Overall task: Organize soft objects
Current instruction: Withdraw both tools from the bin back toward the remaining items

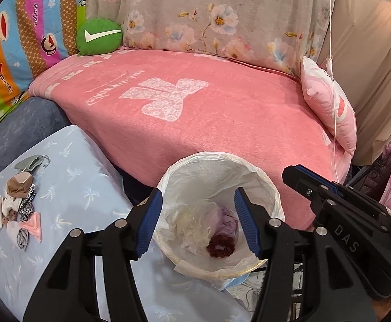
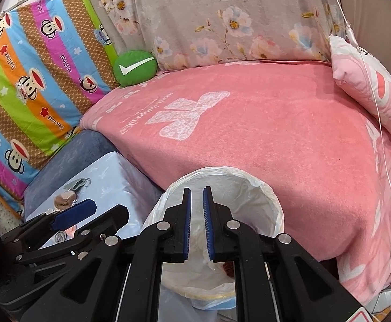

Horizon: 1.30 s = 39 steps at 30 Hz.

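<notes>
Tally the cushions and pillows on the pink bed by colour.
Green round cushion: 1
Pink pillow: 1
Total: 2

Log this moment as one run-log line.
left gripper: open, empty, over bin | right gripper: nearly closed, empty | dark red scrunchie: in bin | small soft items: on blue cushion

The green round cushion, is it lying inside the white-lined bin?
No, the green cushion sits at the back of the pink blanket, far from the bin.
</notes>
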Each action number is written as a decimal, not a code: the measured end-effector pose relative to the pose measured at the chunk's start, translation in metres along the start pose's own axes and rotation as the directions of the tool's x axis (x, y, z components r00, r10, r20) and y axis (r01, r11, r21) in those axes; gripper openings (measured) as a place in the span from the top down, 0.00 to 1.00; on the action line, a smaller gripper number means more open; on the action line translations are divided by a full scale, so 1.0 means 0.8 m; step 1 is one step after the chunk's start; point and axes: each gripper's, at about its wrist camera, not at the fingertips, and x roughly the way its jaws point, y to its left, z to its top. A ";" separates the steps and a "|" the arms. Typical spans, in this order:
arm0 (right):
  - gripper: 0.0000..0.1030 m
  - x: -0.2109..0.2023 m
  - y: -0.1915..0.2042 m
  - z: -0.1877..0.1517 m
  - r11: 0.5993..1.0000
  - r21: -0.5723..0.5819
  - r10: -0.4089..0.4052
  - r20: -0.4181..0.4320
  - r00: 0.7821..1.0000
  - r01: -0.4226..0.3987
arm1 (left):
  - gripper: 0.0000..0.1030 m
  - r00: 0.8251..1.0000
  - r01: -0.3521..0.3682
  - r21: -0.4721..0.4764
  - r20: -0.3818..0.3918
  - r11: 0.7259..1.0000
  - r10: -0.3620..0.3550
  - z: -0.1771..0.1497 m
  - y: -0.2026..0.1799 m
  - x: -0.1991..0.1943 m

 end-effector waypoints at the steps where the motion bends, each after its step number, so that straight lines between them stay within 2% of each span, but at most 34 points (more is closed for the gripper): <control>1: 0.90 0.000 0.000 -0.001 1.000 -0.001 0.001 -0.001 1.000 -0.001 | 0.48 1.000 -0.002 -0.001 0.001 1.000 0.002 0.000 0.001 0.000; 7: 0.84 0.004 0.010 -0.002 1.000 -0.013 0.001 -0.014 1.000 -0.002 | 0.48 1.000 -0.017 -0.016 0.006 1.000 0.017 -0.003 0.009 -0.003; 23: 0.82 0.014 0.048 -0.011 0.997 -0.066 0.036 -0.037 0.999 -0.038 | 0.48 0.999 -0.041 -0.081 0.018 0.996 0.043 -0.011 0.045 -0.017; 28: 0.79 0.021 0.060 -0.015 0.996 -0.076 0.044 -0.052 0.998 -0.048 | 0.33 0.997 -0.077 -0.129 0.013 0.989 0.079 -0.019 0.067 -0.019; 39: 0.77 0.034 0.101 -0.029 0.989 -0.122 0.069 -0.083 0.994 -0.079 | 0.32 0.992 -0.120 -0.202 -0.001 0.972 0.123 -0.039 0.120 -0.030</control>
